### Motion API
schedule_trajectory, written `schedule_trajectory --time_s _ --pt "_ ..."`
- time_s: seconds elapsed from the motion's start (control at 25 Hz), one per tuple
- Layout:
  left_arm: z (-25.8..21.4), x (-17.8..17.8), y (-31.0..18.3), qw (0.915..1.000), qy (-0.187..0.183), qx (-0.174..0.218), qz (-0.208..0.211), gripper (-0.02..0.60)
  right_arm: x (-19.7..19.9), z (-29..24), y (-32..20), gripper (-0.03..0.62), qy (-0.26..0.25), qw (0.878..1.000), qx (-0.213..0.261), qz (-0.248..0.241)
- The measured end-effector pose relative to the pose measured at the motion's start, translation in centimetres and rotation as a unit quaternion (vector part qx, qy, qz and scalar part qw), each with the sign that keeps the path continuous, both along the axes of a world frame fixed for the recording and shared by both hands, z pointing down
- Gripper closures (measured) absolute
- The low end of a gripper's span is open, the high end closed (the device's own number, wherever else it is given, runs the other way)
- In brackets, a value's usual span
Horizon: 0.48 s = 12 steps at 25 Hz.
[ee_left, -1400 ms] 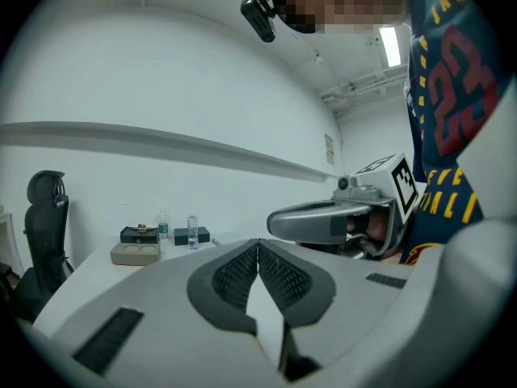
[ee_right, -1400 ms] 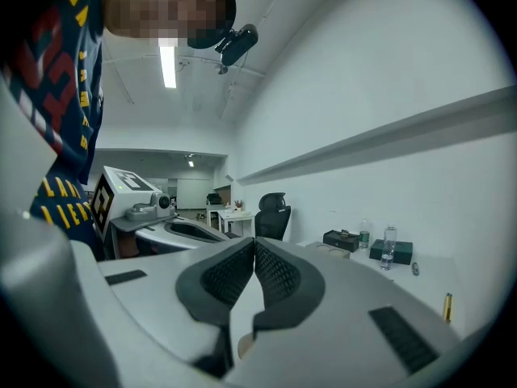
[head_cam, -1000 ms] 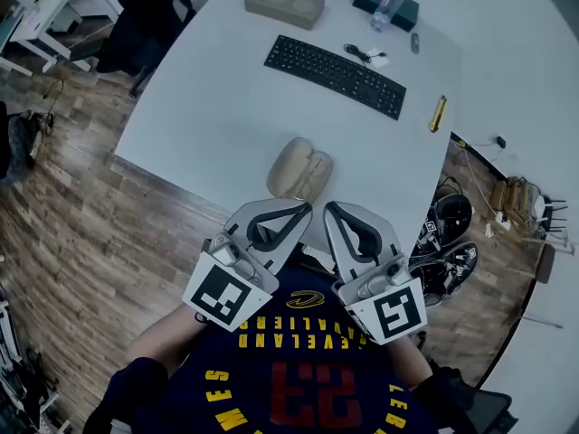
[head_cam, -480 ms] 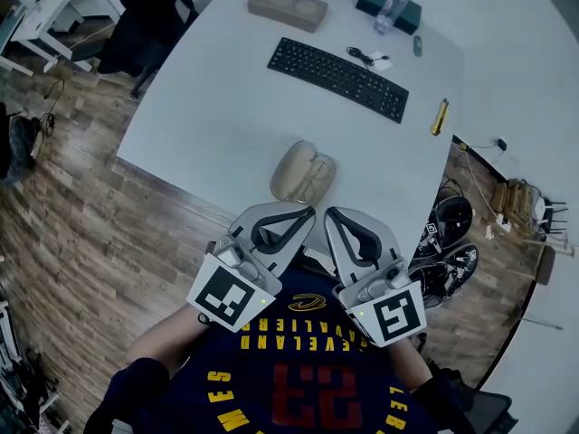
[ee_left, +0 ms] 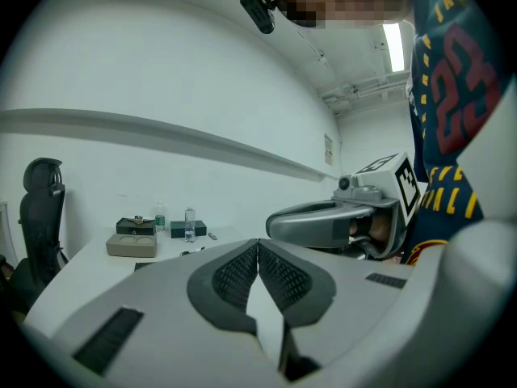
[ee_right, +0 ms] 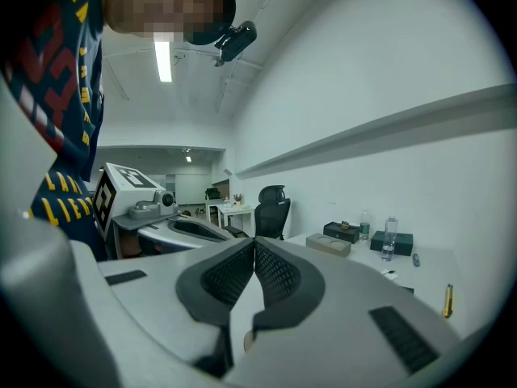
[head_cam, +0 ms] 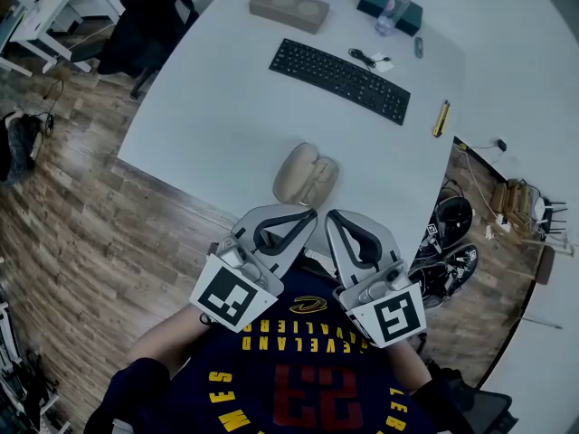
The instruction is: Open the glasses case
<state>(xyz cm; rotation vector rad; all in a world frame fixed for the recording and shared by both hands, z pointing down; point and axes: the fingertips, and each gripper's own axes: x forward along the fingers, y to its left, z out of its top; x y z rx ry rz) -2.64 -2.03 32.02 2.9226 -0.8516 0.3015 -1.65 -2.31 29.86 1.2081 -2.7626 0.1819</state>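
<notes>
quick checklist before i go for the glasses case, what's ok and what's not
1. Case in view, lying on the table near its front edge: ok.
2. Way to the case free of other things: ok; the keyboard lies well beyond it.
3. Left gripper empty: ok.
4. Right gripper empty: ok.
5. Jaws open for a grasp: not ok; both pairs are shut.
6. Grippers at the case: not ok; both hang short of it, touching nothing.
7. Which side the lid opens on: cannot tell.
</notes>
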Motion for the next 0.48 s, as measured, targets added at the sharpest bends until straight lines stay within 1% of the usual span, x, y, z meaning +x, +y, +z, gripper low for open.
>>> schedule_trajectory --time_s 0.48 --pt "0.45 -0.91 -0.72 0.9999 0.007 -0.007 0.011 0.568 -0.88 0.48 -0.66 0.576 0.007 1.0 -0.007 0.015"
